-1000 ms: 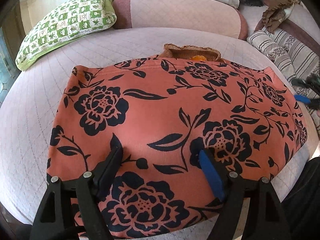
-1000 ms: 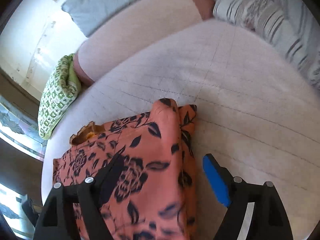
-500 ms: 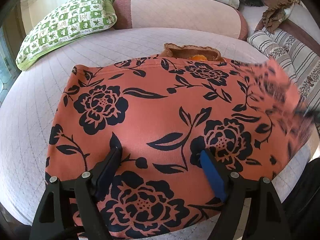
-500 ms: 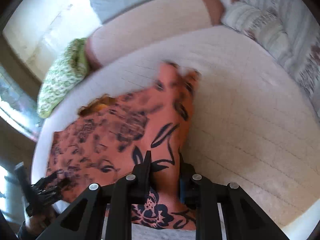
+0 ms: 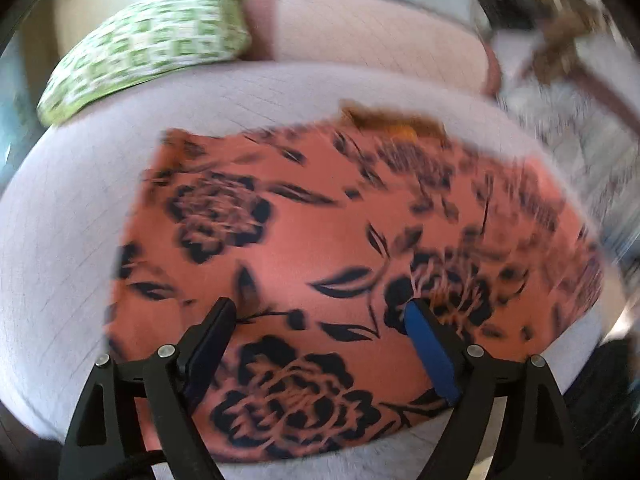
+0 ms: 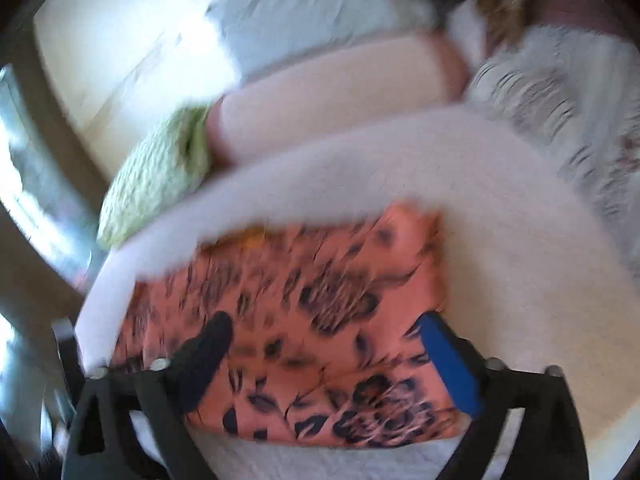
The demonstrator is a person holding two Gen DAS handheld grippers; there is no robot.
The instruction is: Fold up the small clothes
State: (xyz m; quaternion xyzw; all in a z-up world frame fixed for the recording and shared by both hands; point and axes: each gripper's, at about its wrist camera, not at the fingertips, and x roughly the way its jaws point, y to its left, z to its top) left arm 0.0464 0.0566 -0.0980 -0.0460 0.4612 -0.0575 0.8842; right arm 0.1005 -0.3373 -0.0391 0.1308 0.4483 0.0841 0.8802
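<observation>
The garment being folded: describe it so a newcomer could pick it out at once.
On the pale quilted bed, below the green checked pillow and the pink bolster, lies the garment. It alone is salmon-orange with big black flowers, spread flat, with a small brown piece of cloth peeking out at its far edge.

Bright daylight floods in from the upper left, washing out that wall. Both fisheye views are motion-blurred, edges curved and dark-vignetted.

Both wrist views look steeply down (close) at one floral garment [image 5: 320,240].
</observation>
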